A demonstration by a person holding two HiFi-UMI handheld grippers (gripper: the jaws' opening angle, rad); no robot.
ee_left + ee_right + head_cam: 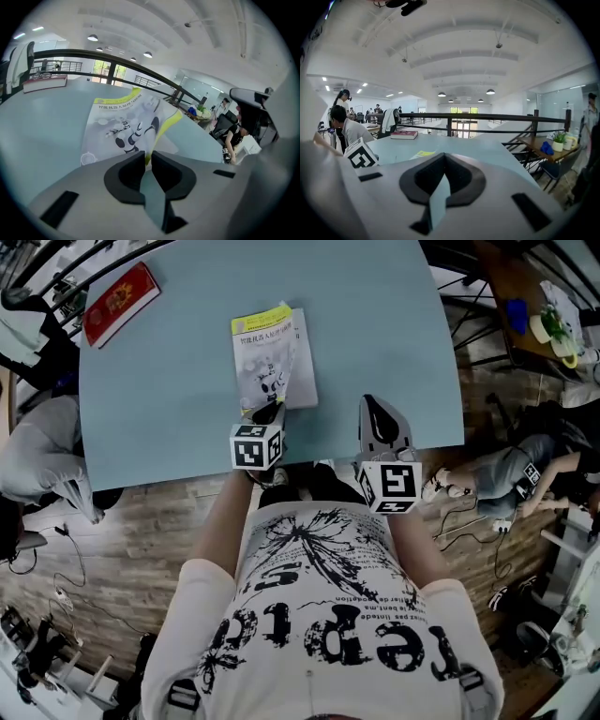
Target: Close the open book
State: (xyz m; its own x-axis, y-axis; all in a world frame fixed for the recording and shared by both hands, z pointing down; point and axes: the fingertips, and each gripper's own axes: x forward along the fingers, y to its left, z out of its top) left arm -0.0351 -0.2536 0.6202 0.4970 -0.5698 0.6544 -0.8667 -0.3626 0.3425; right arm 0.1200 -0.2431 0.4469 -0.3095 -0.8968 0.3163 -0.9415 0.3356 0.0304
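Past white printed T-shirt [328, 615]: pinching lifted cover [165, 123] of thin white-yellow paperback [261, 362] with left gripper [147, 157]; right gripper [442, 158] closed, empty.

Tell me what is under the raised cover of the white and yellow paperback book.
A strip of pale inner page shows beside the robot-printed cover, whose near edge the left gripper pinches. The rest of the page is hidden beneath it.

Pale blue table [375, 334] carries a white-and-yellow book [274, 357] and a red book [120, 303]
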